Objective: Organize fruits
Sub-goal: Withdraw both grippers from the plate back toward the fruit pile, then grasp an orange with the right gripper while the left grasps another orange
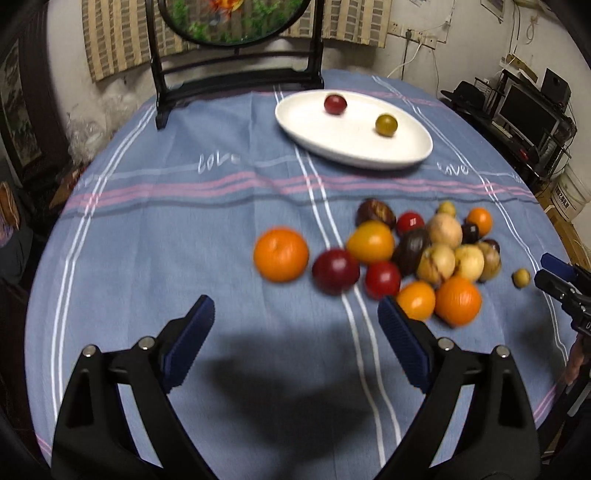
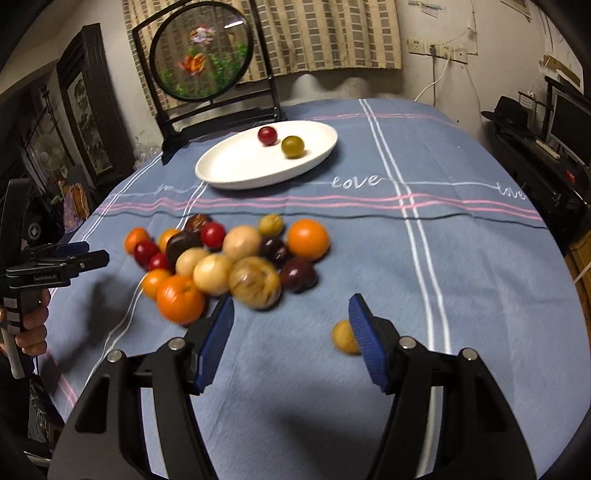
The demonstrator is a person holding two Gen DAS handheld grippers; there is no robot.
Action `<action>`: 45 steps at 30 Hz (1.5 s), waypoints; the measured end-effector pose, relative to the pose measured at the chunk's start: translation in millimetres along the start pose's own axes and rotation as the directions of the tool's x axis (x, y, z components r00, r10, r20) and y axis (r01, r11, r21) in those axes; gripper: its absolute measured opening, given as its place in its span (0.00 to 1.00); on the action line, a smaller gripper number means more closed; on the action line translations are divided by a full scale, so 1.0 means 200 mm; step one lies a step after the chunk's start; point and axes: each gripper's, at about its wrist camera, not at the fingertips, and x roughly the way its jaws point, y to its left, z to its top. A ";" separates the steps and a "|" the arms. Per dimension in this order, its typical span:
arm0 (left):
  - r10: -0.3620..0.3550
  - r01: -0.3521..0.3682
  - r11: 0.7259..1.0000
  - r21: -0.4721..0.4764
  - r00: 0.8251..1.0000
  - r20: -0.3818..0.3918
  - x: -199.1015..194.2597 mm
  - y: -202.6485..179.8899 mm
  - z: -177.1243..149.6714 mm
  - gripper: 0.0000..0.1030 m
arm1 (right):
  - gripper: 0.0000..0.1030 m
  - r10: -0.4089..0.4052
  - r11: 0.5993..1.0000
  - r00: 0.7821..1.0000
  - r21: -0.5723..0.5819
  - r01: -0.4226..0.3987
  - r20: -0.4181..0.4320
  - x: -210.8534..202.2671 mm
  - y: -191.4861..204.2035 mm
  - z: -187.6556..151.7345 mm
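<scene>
my left gripper [image 1: 295, 325] gapes wide and empty; the big orange [image 1: 280, 254] sits just ahead, dead centre. my right gripper [image 2: 291, 321] is half open, also empty, with a small yellow fruit [image 2: 342, 336] beside its right finger.

Motion blur smears the heaped fruit [image 1: 424, 254], leaving individual kinds unclear. A small yellow fruit [image 2: 344, 338] sits partly hidden behind a gripper pad. At twelve o'clock, the round screen [image 1: 232, 22] is cut off by the frame edge.

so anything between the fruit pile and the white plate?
Nothing visible. Only bare blue tablecloth lies between the fruit pile and the white plate. The plate already holds a red fruit and a green one, with bare room left.
</scene>
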 end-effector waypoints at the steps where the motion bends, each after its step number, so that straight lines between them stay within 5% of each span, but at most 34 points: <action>1: -0.002 0.002 1.000 0.000 1.000 -0.005 0.00 0.00 -0.02 0.89 | 0.63 -0.001 1.000 1.000 -0.005 0.001 -0.004 0.00 0.01 -0.01; 23: 0.000 0.000 1.000 0.000 0.996 -0.086 0.13 -0.04 -0.16 0.89 | 0.63 0.111 0.982 0.985 -0.135 -0.129 -0.131 0.19 0.39 -0.07; 38: 0.067 -0.071 0.997 -0.034 0.993 -0.099 0.16 0.11 -0.12 0.89 | 0.63 0.017 0.987 0.979 -0.155 -0.049 -0.201 0.42 0.50 0.03; 42: 0.067 -0.070 0.997 -0.027 0.993 -0.096 0.17 0.11 -0.10 0.89 | 0.45 0.026 0.989 0.978 -0.140 -0.055 -0.206 0.45 0.49 0.05; 45: 0.073 -0.075 0.997 -0.017 0.993 -0.093 0.20 0.13 -0.06 0.89 | 0.43 0.080 0.990 0.976 -0.099 -0.102 -0.205 0.43 0.46 0.04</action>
